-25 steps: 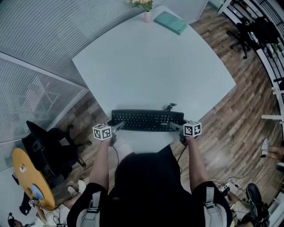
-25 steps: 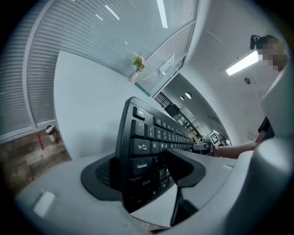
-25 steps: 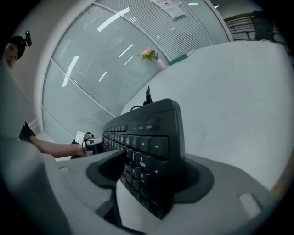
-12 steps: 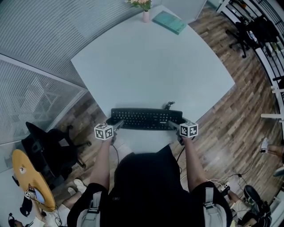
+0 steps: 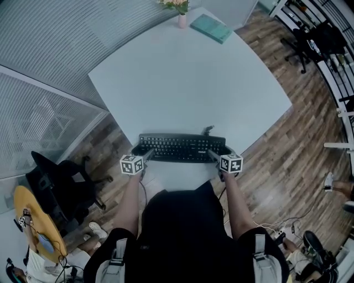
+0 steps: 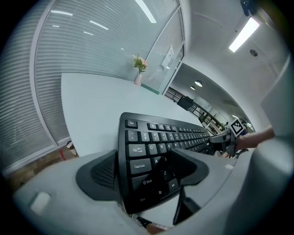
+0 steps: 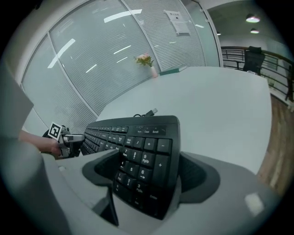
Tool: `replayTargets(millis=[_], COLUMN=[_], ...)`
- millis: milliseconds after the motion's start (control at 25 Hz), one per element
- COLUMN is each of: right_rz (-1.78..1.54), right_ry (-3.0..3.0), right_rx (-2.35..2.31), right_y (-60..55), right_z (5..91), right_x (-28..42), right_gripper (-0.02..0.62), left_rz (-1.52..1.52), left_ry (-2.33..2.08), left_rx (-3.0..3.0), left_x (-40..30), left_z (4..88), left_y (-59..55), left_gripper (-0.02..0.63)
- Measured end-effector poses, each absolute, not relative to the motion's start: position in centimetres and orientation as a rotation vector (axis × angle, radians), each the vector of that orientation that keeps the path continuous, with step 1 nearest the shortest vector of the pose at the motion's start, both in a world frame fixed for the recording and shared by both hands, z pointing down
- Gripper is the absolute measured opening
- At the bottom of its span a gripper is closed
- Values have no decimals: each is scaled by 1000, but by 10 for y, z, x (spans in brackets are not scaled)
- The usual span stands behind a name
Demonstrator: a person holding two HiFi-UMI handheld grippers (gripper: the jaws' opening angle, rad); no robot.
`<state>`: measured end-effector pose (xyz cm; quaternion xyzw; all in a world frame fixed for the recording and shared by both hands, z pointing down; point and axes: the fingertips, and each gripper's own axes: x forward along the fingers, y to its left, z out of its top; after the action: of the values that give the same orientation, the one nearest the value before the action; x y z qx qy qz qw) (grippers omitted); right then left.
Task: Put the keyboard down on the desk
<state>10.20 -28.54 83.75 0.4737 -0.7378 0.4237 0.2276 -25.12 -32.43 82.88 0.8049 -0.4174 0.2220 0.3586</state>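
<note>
The black keyboard (image 5: 182, 148) lies flat on the white desk (image 5: 188, 83) near its front edge, with its cable (image 5: 209, 130) curling off the back. My left gripper (image 5: 148, 155) straddles the keyboard's left end (image 6: 156, 151). One jaw sits over the keys and the other beyond the edge, and the jaws are opening. My right gripper (image 5: 213, 155) straddles the number-pad end (image 7: 142, 151) the same way, its jaws also opening. The pads stand off the keyboard in both gripper views.
A vase of flowers (image 5: 180, 11) and a teal book (image 5: 213, 27) sit at the desk's far corner. A black chair (image 5: 61, 182) stands on the wood floor to the left. A glass partition runs along the desk's left side.
Both marker cubes have shifted a little inward toward each other. The keyboard has stayed on the desk in almost the same spot.
</note>
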Motion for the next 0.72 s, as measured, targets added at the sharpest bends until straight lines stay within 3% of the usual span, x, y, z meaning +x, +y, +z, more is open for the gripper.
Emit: replayTargets(millis=[720], right_rz=[864], right_ry=[-1919], right_rx=[1487], right_y=[-280], right_z=[823], right_x=[105], right_gripper=[403], left_rz=[691], left_ry=[-1258], left_rx=[2138], left_x=[-258], left_z=[818], left_y=[-316], left_gripper=[347])
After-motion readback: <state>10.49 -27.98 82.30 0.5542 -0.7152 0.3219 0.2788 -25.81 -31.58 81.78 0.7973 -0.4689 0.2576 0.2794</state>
